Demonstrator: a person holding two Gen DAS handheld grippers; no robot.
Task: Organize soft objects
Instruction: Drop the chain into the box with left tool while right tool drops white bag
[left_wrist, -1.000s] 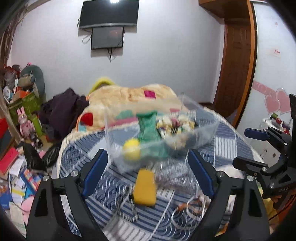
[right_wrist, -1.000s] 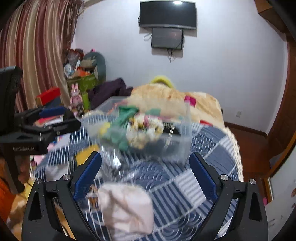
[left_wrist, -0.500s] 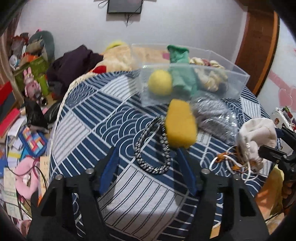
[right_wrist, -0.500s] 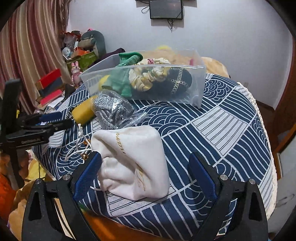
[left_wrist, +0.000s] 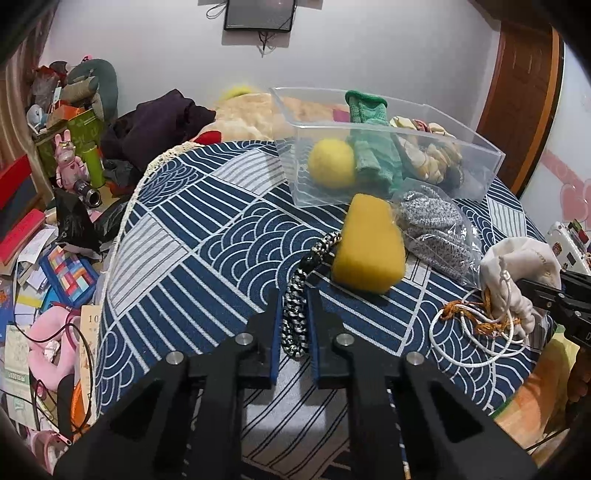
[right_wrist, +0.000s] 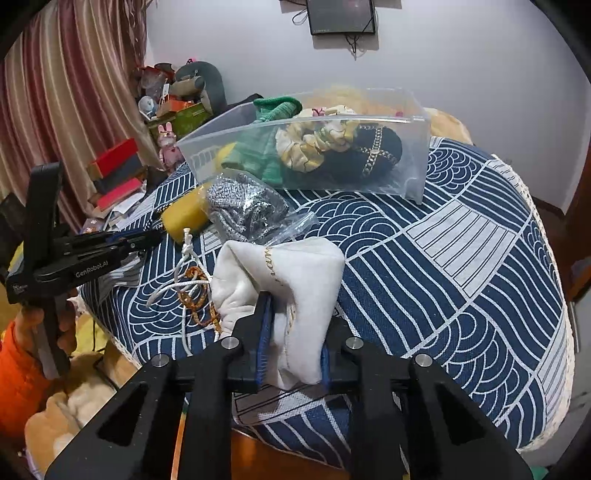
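Table (left_wrist: 192, 236) covered in navy wave-pattern cloth, clear plastic bin (left_wrist: 476, 147) at its far side holding yellow ball (left_wrist: 330, 162), green knit item (left_wrist: 369, 155), scrunchies and a dark chained piece. In front of the bin, touching each other: bagged grey knit (left_wrist: 432, 225) and yellow sponge (left_wrist: 365, 247). White drawstring pouch (right_wrist: 284, 273) near table edge, right gripper (right_wrist: 291, 347) clamped on it (cord (right_wrist: 177, 284) trailing beside). Left gripper (left_wrist: 293, 317) pinched on black-and-white braided cord (left_wrist: 295, 314), whose far end lies against the sponge
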